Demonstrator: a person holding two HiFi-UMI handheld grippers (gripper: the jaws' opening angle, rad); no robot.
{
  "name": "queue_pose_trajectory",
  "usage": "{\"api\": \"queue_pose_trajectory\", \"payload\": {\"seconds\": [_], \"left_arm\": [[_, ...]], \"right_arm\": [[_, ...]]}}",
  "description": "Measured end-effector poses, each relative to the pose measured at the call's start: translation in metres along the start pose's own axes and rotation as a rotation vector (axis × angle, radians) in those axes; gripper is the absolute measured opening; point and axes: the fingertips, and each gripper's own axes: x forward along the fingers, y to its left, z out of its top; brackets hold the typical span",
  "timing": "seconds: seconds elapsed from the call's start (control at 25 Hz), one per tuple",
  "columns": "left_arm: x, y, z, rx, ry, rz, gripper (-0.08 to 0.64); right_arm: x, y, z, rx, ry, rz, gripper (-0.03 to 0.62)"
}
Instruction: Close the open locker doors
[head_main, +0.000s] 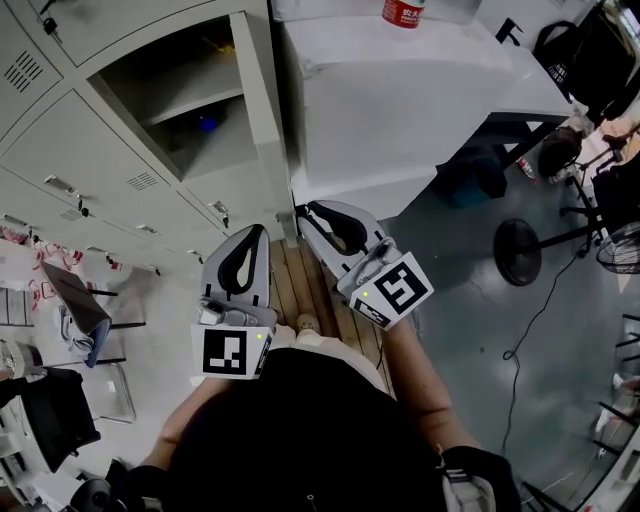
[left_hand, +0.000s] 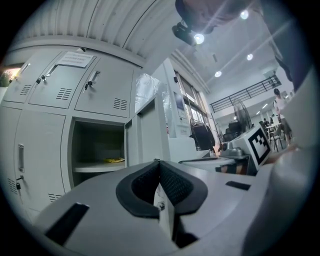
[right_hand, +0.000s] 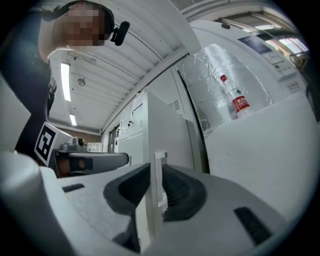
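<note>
At twelve o'clock from the right gripper, its slightly spread jaws straddle the locker door to swing it shut, while the left gripper keeps its jaws pressed together.

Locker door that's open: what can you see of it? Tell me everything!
The open locker door is a pale grey panel, metal by its look, with small vent slots near its top. It stands swung right out from the right side of its compartment, so the head view sees it nearly edge-on. The right hand-held gripper is close to its edge; whether they touch I cannot tell.
</note>
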Motion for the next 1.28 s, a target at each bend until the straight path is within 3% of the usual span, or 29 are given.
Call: {"api": "queue_pose_trajectory", "payload": {"seconds": [0.36,0.88,1.28], "left_arm": [[-0.003,0.001,-0.007,0.009,0.039,-0.007,0.002],[-0.011,0.010,-0.013,0.002,0.079,0.009,0.002],[-0.019,0.026,-0.009,-0.011,0.049,0.048,0.002]], "right_arm": [[0.011,0.003,-0.015,0.008,0.058,0.108,0.103],[0.022,0.005,-0.024,0.000,0.097,0.140,0.103],[0.041,0.022,-0.026,0.002,0.107,0.189,0.103]]}}
